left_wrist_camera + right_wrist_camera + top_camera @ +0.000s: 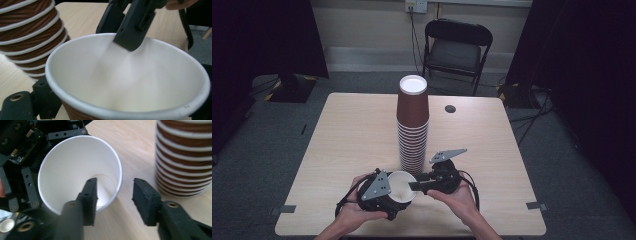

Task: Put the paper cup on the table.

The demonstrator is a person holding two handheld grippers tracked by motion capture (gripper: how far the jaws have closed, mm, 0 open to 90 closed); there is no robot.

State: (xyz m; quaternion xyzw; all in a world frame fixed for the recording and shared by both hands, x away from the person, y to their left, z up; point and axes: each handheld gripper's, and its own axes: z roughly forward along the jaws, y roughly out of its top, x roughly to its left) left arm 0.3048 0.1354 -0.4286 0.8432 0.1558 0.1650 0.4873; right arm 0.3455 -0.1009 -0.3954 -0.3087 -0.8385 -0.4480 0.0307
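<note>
A tall stack of brown paper cups (pixel 413 125) stands upside down in the middle of the table (pixel 352 130). In front of it my left gripper (pixel 388 199) is shut on a single brown cup (pixel 401 186) with a white inside, tipped so its mouth faces right. My right gripper (pixel 418 186) is open, one jaw inside the cup's mouth and one outside its wall. In the right gripper view the cup (pixel 75 165) sits left of the stack (pixel 185 157), and my right gripper (pixel 115 197) straddles its rim. The left gripper view has the cup (pixel 125 75) close up beside the stack (pixel 30 32).
A black folding chair (pixel 457 47) stands behind the table's far edge. A small dark round cap (pixel 450 108) is set into the tabletop right of the stack. Bare wood lies to both sides of the stack. The near table edge is just below the hands.
</note>
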